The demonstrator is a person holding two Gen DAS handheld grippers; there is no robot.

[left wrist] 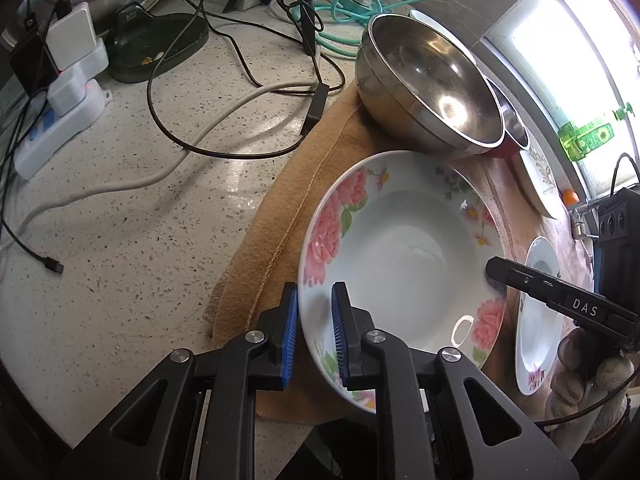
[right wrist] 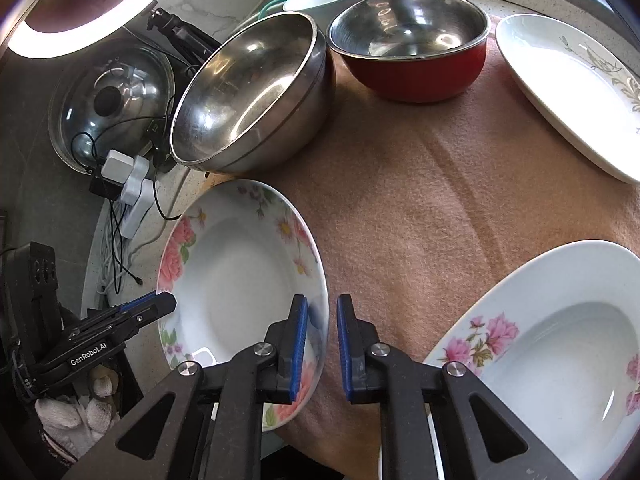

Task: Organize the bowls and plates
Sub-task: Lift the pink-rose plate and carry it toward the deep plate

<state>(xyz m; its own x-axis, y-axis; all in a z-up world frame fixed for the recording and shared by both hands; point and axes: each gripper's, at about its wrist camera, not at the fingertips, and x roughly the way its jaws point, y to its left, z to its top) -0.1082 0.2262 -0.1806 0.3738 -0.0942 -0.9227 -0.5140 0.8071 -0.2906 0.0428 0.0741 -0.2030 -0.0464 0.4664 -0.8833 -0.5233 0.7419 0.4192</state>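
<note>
Both grippers (right wrist: 322,350) on the floral plate's (right wrist: 240,272) rim

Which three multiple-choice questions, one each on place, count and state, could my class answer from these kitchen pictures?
1. Where is the red bowl? A on a plate; B between the steel bowl and the gold-patterned plate; C on the floor.
2. How many plates show? A two; B three; C five.
3. How does the steel bowl sit? A upside down; B inside the red bowl; C tilted.
Answers: B, its neighbours flank it; B, the floral plate, a second floral plate and the gold-patterned one; C, its rim leans sideways.
</note>
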